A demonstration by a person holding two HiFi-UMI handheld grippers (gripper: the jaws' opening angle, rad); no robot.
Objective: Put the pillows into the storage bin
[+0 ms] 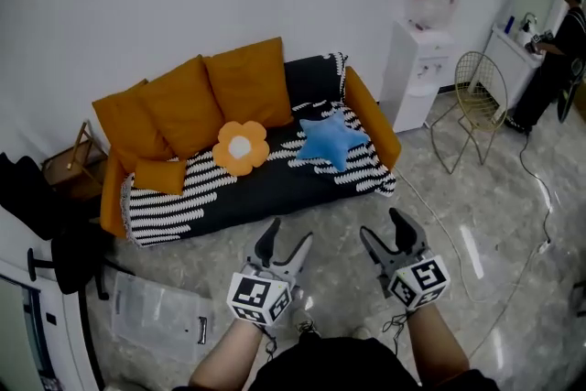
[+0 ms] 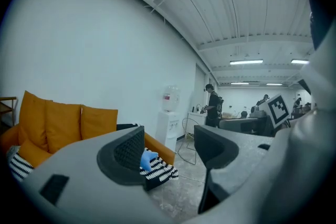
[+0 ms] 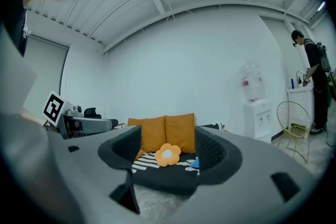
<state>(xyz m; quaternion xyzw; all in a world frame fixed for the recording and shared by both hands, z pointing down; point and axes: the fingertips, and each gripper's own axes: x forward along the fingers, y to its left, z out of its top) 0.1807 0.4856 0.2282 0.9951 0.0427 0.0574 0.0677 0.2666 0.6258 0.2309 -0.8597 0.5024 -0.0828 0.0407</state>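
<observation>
On a black sofa (image 1: pixel 275 186) with striped throws lie an orange flower pillow (image 1: pixel 241 146) and a blue star pillow (image 1: pixel 330 140). Three big orange cushions (image 1: pixel 188 105) lean on its back, and a small orange pillow (image 1: pixel 160 176) lies at its left end. My left gripper (image 1: pixel 288 238) and right gripper (image 1: pixel 383 229) hover over the floor in front of the sofa, both open and empty. The right gripper view frames the flower pillow (image 3: pixel 167 155) between open jaws (image 3: pixel 169 152). The left gripper (image 2: pixel 168 152) points past the star pillow (image 2: pixel 147 159). No storage bin shows.
A water dispenser (image 1: pixel 417 73) and a gold wire chair (image 1: pixel 476 110) stand right of the sofa. A person (image 1: pixel 549 50) works at a counter at the far right, and a cable (image 1: pixel 540 197) runs over the floor. A plastic-wrapped sheet (image 1: pixel 160 311) and dark furniture (image 1: pixel 46 215) are at the left.
</observation>
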